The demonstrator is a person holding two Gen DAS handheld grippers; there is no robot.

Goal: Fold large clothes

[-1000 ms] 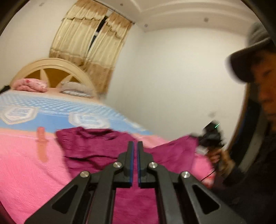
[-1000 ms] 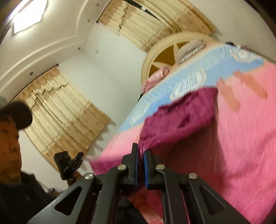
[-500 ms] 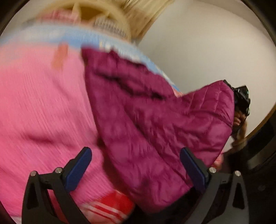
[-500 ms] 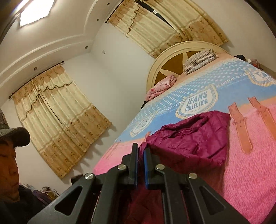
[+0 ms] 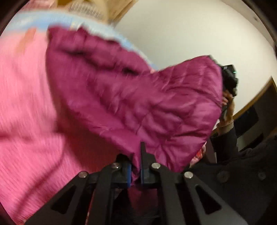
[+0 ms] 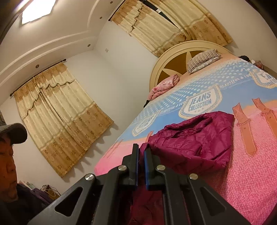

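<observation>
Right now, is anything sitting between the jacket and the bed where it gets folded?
Nothing visible. The left gripper and right gripper each pinch the jacket, and the bedspread beside it looks bare.

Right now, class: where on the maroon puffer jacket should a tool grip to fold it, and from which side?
Grip the jacket at its thin near hem, approaching from the bed's foot. The quilted body looks bulky; both the left tool and right tool already pinch that edge.

White walls, beige curtains, round cream headboard, ceiling light.
</observation>
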